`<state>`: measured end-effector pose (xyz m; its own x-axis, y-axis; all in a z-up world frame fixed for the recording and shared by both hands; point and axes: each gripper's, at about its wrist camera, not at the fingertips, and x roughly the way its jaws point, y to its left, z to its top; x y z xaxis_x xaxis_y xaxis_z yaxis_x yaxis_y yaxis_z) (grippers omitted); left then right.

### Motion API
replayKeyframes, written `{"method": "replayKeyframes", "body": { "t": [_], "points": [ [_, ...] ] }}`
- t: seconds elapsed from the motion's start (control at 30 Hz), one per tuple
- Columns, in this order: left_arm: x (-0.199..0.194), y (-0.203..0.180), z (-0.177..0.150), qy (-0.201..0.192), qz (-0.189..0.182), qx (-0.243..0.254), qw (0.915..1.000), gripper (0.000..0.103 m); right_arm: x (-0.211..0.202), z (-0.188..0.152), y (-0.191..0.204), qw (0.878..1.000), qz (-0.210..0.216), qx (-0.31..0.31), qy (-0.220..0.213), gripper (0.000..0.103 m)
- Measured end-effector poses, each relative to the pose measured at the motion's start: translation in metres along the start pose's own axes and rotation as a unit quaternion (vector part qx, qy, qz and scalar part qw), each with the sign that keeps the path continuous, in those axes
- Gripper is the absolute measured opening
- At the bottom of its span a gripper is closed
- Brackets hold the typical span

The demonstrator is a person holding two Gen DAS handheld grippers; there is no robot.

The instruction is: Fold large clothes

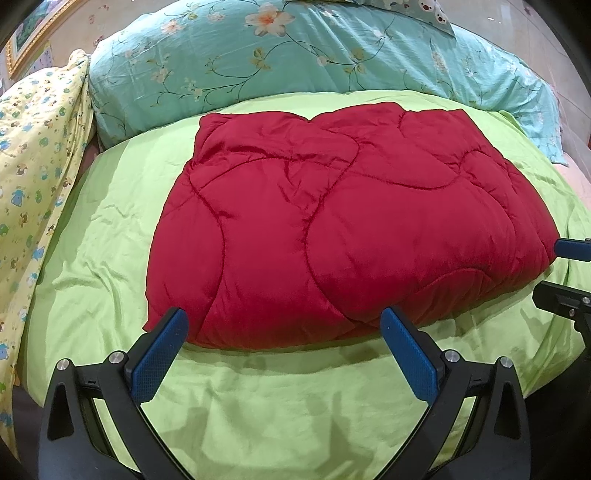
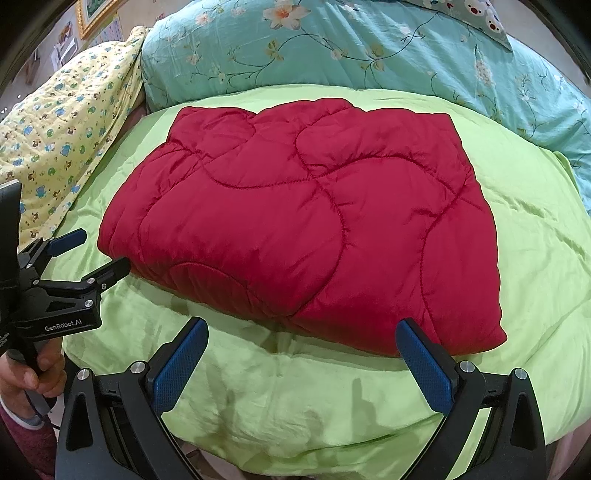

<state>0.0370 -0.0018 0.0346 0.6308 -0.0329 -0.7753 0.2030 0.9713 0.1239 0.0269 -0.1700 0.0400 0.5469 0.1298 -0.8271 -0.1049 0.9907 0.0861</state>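
Observation:
A red quilted garment [image 1: 332, 229] lies folded into a thick rectangle on a lime green sheet [image 1: 258, 406]. The same red bundle [image 2: 303, 229] fills the middle of the right wrist view. My left gripper [image 1: 282, 325] hovers open just in front of its near edge, nothing between the blue pads. My right gripper [image 2: 301, 338] is open too, at the near edge further right, and holds nothing. The left gripper [image 2: 99, 251] also shows at the left of the right wrist view, open, held by a hand [image 2: 29, 373]. The right gripper's fingers [image 1: 569, 251] peek in at the right edge.
A teal floral duvet [image 1: 295, 55] is bunched along the far side of the bed. A yellow patterned blanket [image 1: 33, 166] lies at the left. The green sheet [image 2: 295, 406] drops off at the near edge. A framed picture [image 2: 96, 14] hangs on the wall.

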Motion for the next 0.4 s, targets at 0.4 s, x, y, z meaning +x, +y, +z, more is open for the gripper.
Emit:
{"method": "replayKeyframes", "body": {
  "t": [0.4],
  "points": [
    [0.001, 0.001, 0.017, -0.011, -0.016, -0.003, 0.9998, 0.103, 0.001, 0.006, -0.001, 1.0, 0.007, 0.006, -0.003, 0.102]
  ]
}}
